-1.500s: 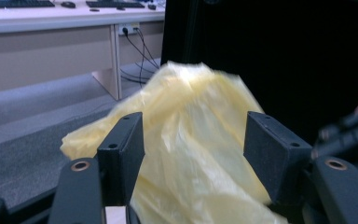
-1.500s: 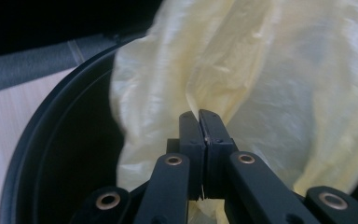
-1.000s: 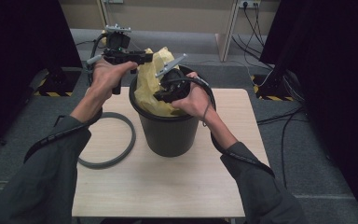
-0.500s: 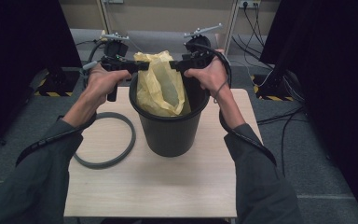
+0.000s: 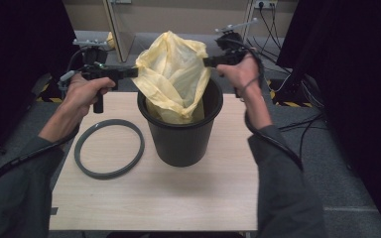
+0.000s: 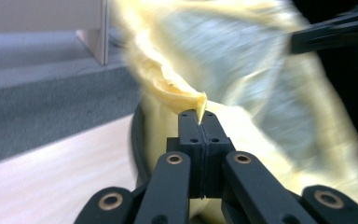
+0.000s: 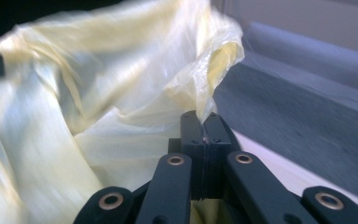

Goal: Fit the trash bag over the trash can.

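Both hands have drawn apart and up since a moment ago — left gripper (image 5: 131,72) and right gripper (image 5: 207,62) each pinch the yellow bag (image 5: 173,74), stretching its mouth above the black bin (image 5: 182,141) — likely to line it.

Grey sleeves (image 5: 283,168); black gripper (image 6: 198,122) links carry brass-coloured pivot pins.

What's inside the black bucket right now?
The lower part of the yellow plastic bag sits inside the black bucket, its top pulled up above the rim by the left gripper and right gripper. The bag hides the bucket's bottom.
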The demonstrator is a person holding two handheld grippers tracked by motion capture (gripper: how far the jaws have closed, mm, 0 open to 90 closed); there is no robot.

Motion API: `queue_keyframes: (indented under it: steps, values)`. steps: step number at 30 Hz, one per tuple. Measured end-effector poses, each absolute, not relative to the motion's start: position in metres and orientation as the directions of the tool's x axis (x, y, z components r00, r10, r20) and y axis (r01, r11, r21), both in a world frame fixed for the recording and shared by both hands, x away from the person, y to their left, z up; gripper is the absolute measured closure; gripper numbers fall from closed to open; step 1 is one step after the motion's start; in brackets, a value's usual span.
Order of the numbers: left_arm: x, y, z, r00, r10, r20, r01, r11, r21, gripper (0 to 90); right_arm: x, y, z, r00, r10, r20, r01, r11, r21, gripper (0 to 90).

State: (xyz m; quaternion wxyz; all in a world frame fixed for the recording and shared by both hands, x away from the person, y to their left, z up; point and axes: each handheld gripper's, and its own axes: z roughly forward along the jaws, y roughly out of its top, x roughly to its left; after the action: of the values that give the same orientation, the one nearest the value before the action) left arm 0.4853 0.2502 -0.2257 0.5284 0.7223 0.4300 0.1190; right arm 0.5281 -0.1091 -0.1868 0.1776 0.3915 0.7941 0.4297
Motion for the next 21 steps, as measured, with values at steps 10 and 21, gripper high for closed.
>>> queue_keyframes:
  steps: [10,21]
  values:
    - [0.449,0.276,-0.25,0.635,0.719,-0.284,0.559,-0.173,0.811,89.7,0.457,-0.179,-0.217,-0.643,0.765,0.037,0.534,0.413,0.738,90.0]
    - [0.444,0.273,-0.29,0.659,0.692,-0.293,0.591,-0.237,0.771,89.8,0.439,-0.196,-0.273,-0.638,0.767,0.064,0.579,0.423,0.697,90.0]
